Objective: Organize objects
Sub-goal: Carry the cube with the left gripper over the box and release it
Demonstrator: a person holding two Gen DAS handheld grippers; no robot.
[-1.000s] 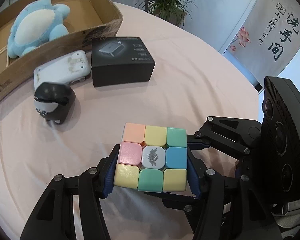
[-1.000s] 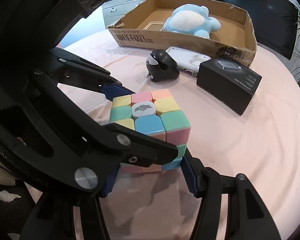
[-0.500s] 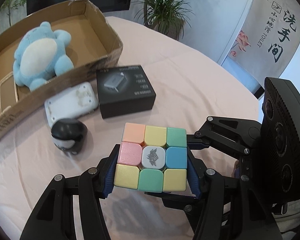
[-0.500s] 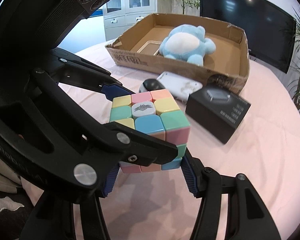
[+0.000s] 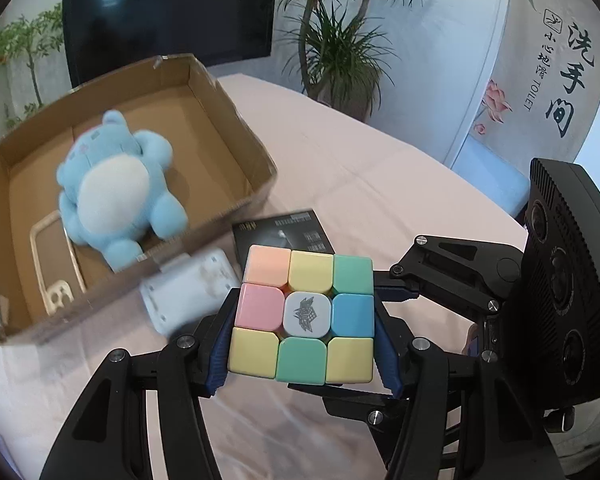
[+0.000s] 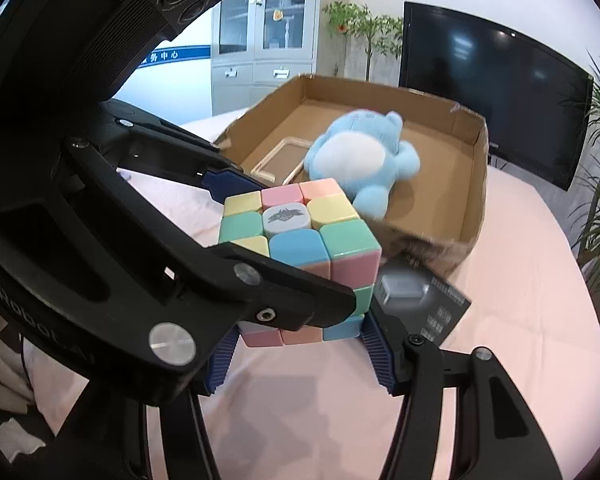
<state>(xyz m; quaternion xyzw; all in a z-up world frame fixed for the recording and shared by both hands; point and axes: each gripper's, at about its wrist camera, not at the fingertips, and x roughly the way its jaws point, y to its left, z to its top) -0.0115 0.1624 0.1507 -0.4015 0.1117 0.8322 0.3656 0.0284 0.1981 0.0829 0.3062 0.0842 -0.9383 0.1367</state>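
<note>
Cube [image 5: 304,316], pastel and square-sided, hangs above the worktop [image 5: 380,168], clamped by both the left tool [image 5: 300,344] and right tool [image 6: 296,344]; the cardboard box [image 5: 236,120] lies ahead and leftward in the left view.

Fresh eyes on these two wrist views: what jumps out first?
The pastel-coloured puzzle cube dominates, clamped from two sides at once by the left gripper and the right gripper, held above the pink tablecloth. Behind it sits an open brown cardboard box with a blue plush toy lying on its back inside. A black rectangular box lies on the cloth just in front of the cardboard box.
</note>
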